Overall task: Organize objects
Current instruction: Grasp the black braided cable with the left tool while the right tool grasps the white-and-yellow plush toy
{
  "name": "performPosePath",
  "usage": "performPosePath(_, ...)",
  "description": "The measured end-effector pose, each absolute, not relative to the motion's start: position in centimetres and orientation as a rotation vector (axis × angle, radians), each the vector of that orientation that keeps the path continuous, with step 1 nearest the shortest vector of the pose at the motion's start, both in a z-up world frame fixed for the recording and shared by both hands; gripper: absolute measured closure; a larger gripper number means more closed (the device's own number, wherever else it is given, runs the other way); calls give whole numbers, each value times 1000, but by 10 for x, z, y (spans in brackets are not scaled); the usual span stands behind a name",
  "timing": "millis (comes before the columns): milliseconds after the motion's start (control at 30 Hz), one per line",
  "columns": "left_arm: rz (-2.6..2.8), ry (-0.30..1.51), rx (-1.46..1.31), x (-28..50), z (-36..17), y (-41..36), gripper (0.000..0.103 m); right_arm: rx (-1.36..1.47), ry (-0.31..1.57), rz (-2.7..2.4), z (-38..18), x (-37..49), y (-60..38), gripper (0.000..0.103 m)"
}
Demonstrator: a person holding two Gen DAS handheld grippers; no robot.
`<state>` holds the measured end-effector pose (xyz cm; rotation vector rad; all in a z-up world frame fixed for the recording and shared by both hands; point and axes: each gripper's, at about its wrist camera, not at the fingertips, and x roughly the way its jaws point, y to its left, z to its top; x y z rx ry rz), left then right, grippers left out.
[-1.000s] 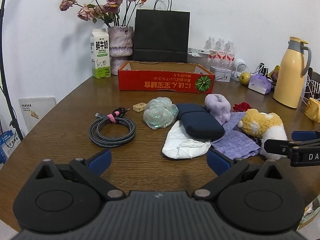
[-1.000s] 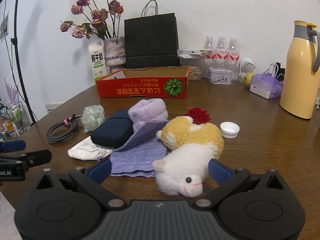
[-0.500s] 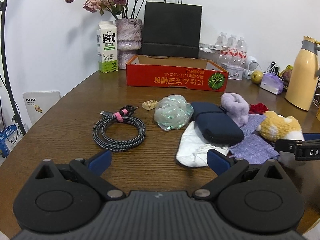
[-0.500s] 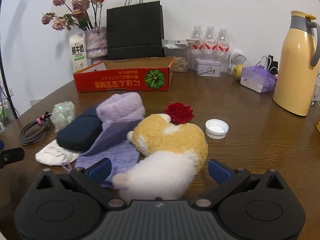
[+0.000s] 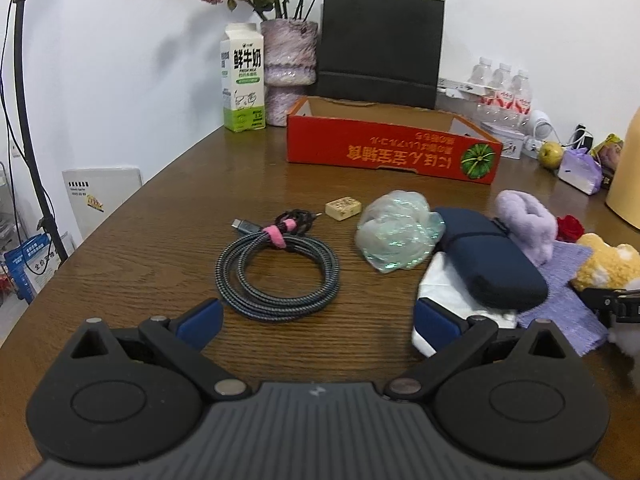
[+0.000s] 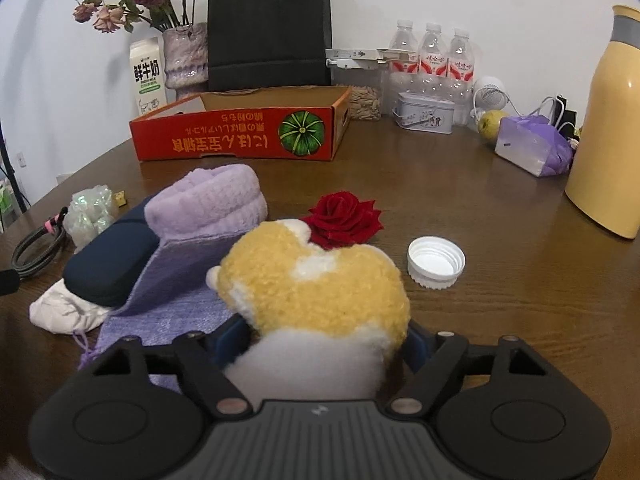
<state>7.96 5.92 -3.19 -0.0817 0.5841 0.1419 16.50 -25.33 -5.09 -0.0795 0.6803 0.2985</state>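
Plush toy [image 6: 316,292] lodged between the fingers of the right gripper [image 6: 320,346], yellow back up, white underside against the gripper body. Blue pads [image 6: 228,340] pressed into the fur on both sides; jaws narrowed around the toy, in contact with it. Toy lying on the purple cloth [image 6: 180,292] on the wooden table [image 6: 500,288], just in front of a red rose [image 6: 344,218]; white bottle cap [image 6: 436,262] near, to the right. Right gripper held low, level with the tabletop, aimed toward the red cardboard box [image 6: 240,132].

Left gripper [image 5: 316,320] spread wide, nothing between its fingers. Held low over the table; coiled cable [image 5: 278,274] just ahead of it, navy case [image 5: 488,264] and white cloth [image 5: 448,292] beside its right finger.
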Motion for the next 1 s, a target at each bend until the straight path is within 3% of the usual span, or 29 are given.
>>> performPosePath(267,171,598,-72,98,-30,78,0,-65,657,297,-52,170,-255,32)
performPosePath(1000,141,766,-49,174,-45,101,0,-71,657,279,-53,174,-252,32)
